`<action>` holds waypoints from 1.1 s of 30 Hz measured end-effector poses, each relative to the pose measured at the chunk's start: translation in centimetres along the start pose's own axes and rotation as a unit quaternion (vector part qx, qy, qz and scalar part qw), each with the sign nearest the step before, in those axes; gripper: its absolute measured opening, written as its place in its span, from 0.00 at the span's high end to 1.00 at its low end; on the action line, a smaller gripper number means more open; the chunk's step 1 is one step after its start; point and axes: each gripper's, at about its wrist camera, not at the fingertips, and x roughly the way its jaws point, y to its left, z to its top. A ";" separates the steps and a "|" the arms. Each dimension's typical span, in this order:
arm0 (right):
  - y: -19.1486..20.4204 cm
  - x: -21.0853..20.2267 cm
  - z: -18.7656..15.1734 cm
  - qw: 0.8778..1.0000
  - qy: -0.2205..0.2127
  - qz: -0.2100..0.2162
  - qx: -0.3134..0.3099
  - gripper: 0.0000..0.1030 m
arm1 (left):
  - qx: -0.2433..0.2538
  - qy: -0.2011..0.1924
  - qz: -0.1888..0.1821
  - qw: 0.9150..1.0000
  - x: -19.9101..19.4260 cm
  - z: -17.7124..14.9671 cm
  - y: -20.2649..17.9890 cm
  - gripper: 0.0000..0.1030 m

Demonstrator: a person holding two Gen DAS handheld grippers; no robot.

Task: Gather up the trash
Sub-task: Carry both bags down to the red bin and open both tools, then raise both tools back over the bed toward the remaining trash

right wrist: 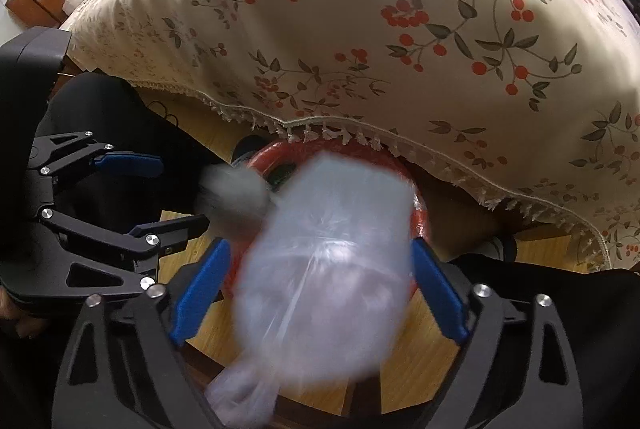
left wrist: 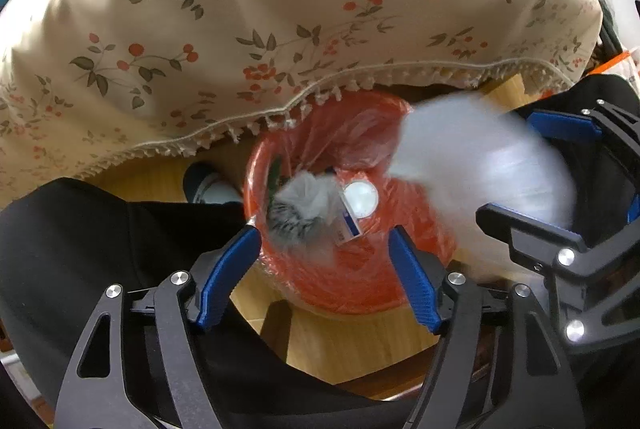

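An orange bin (left wrist: pixel 360 281) lined with an orange bag stands on the wooden floor under the table edge. In it lie a grey crumpled bag (left wrist: pixel 300 205), a white round lid (left wrist: pixel 361 199) and a small blue and white box (left wrist: pixel 350 229). My left gripper (left wrist: pixel 324 253) is open and empty above the bin. My right gripper (right wrist: pixel 320 269) is open; a blurred clear plastic bag (right wrist: pixel 324 277) hangs between its blue fingers (right wrist: pixel 438 289) over the bin (right wrist: pixel 420 221), not gripped. The bag (left wrist: pixel 472 165) and right gripper (left wrist: pixel 560 181) also show at the right of the left wrist view.
A table with a floral cloth (left wrist: pixel 280 9) and tasselled hem overhangs the bin. The person's black trousers (left wrist: pixel 100 237) and a dark shoe (left wrist: pixel 208 185) are left of the bin. The left gripper (right wrist: pixel 132 193) shows at the left of the right wrist view.
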 end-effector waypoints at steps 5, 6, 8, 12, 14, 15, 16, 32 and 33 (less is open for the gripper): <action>-0.4 -0.1 0.2 1.000 -0.002 -0.001 0.008 0.06 | -0.001 0.001 0.000 1.000 0.1 0.1 0.1 0.31; -0.5 -0.1 0.2 1.000 -0.002 -0.003 0.011 0.05 | -0.001 0.001 0.000 1.000 0.1 0.1 0.1 0.31; -0.6 -0.4 0.1 1.000 -0.004 -0.008 0.017 0.05 | -0.002 -0.002 0.001 1.000 -0.1 0.1 0.1 0.31; -1.0 -0.9 0.1 0.999 -0.007 -0.023 0.034 0.05 | -0.006 -0.010 0.007 1.000 -0.5 0.2 0.3 0.28; -1.3 -1.3 0.1 0.998 -0.011 -0.033 0.046 0.05 | -0.010 -0.018 0.011 1.000 -0.9 0.3 0.5 0.28; -1.4 -1.5 0.1 0.998 -0.014 -0.039 0.051 0.05 | -0.012 -0.022 0.011 1.000 -1.1 0.4 0.6 0.28; -1.6 -1.8 0.2 0.998 -0.017 -0.035 0.053 0.05 | -0.016 -0.029 0.011 0.999 -1.4 0.5 0.8 0.28; -3.6 -9.8 5.5 0.988 -0.141 -0.056 0.031 0.05 | -0.025 -0.136 0.019 0.990 -10.5 6.3 1.9 0.05; -4.0 -10.3 6.4 0.987 -0.148 -0.056 0.032 0.05 | -0.026 -0.153 0.027 0.988 -11.4 7.1 2.1 0.06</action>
